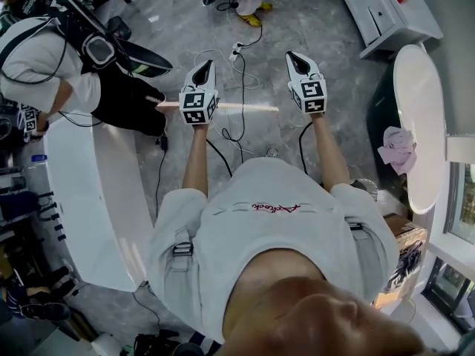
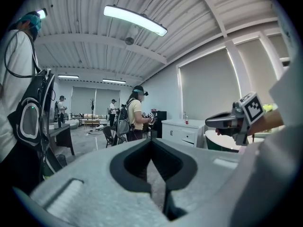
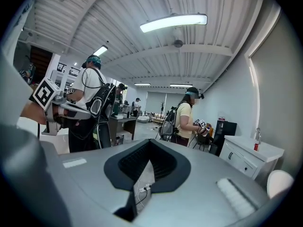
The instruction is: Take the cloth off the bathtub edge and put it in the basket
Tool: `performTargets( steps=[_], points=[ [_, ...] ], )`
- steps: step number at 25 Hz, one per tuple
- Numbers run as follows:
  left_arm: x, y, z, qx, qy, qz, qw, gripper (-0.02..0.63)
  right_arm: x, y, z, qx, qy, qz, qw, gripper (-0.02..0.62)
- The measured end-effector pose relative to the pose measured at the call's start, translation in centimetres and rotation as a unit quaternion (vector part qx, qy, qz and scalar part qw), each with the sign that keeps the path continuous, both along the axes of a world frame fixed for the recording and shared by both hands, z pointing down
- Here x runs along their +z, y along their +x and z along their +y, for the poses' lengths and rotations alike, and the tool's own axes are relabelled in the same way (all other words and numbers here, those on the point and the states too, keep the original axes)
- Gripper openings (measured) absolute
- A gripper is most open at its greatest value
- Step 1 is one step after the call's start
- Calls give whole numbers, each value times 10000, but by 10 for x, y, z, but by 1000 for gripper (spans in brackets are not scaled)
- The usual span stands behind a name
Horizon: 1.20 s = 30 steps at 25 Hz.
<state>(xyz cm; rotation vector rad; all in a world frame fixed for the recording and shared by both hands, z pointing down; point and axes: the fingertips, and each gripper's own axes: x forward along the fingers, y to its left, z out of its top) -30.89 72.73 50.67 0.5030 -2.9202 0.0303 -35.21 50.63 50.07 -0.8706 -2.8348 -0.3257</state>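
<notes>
A crumpled pink cloth [image 1: 398, 148] lies on the white bathtub edge [image 1: 420, 95] at the right of the head view. Both grippers are held out level over the grey floor, well to the left of the tub. My left gripper [image 1: 202, 67] is shut with nothing in it, and its jaws meet in its own view [image 2: 151, 142]. My right gripper [image 1: 296, 56] is likewise shut and empty [image 3: 150, 144]. Each gripper shows in the other's view: the right one [image 2: 231, 120] and the left one [image 3: 60, 106]. I cannot make out a basket for certain.
A person with a backpack rig [image 1: 52, 65] stands at the upper left by a long white counter [image 1: 82, 199]. Cables and a power strip [image 1: 237, 50] lie on the floor ahead. A white cabinet [image 1: 378, 13] stands at the back right, a cardboard box [image 1: 401, 262] behind me on the right.
</notes>
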Motion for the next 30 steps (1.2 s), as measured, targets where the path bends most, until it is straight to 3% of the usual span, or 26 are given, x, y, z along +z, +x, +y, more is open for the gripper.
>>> performTargets(
  steps=[19,30],
  points=[
    [4,-40,-68,-64,-20,46,10000,0,-1,-51,-31,-305,-197,42,9993,8],
    [-6,-47,-25,68,-101,-61,9999,0,-8,-47,7,-179,-241,-24,9995,8]
  ],
)
